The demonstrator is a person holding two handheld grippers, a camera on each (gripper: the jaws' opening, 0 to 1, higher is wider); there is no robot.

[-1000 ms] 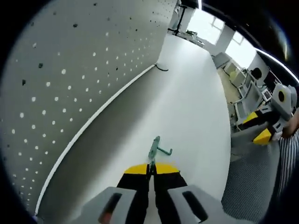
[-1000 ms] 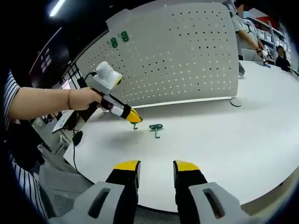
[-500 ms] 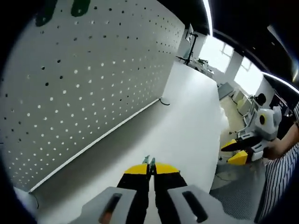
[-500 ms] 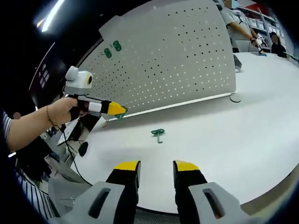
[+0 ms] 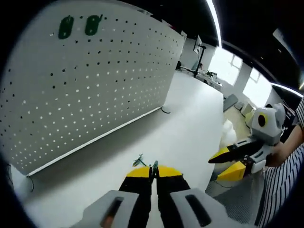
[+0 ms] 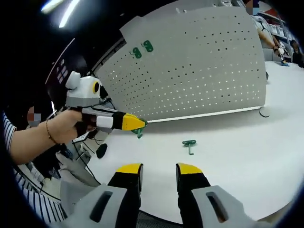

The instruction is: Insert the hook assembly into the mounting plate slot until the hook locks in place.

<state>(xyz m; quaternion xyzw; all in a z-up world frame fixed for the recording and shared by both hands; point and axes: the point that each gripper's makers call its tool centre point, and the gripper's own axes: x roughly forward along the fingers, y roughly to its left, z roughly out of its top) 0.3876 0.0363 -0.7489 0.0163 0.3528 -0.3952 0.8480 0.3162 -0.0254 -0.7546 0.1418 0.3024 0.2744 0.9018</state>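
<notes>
One green hook (image 6: pixel 138 134) pinched in left gripper (image 6: pixel 140 124), now raised higher, right gripper (image 6: pixel 159 172) spread.

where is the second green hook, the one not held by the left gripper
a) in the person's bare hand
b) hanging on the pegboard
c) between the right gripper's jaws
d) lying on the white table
d: the loose green hook lies on the white table in front of the pegboard, while the left gripper holds the other hook and the right gripper is open and empty.
</notes>
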